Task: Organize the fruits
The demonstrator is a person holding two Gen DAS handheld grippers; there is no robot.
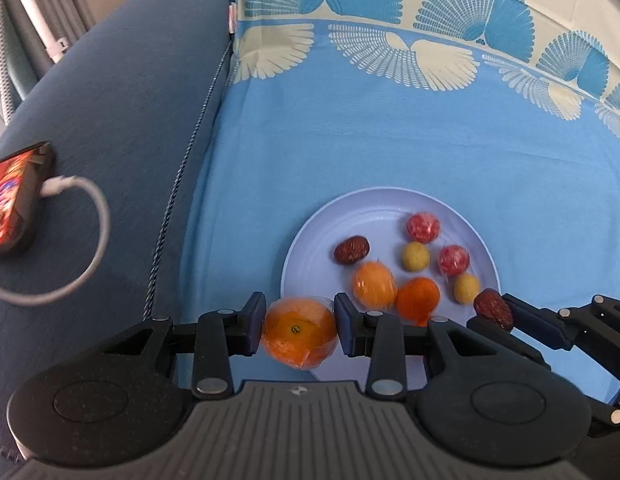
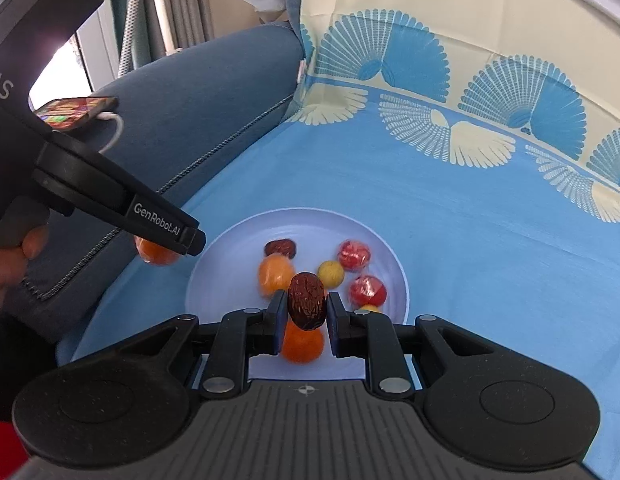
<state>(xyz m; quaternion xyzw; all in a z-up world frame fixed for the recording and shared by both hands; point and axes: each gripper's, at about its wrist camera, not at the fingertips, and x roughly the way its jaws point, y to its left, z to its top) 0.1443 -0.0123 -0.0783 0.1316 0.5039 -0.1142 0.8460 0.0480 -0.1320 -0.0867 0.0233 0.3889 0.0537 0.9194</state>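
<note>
Left gripper (image 1: pixel 299 329): pinching a wrapped orange (image 1: pixel 300 333), held just off the left edge of the plate (image 1: pixel 390 200). Right gripper (image 2: pixel 303 311): pinching a red date (image 2: pixel 307 300) above the plate's near side. On plate: second date (image 1: pixel 351 250), two oranges, two yellow and two red fruits, apparently film-wrapped. Phone (image 1: pixel 18 196) on sofa arm.

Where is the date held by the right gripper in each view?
Left wrist: the held date sits at lower right, between the right gripper fingers, at the plate's near right rim.
Right wrist: the held date is at centre, pinched upright in the right gripper, above the plate.
Shared landmark: the plate with the other date lying at its far left.
</note>
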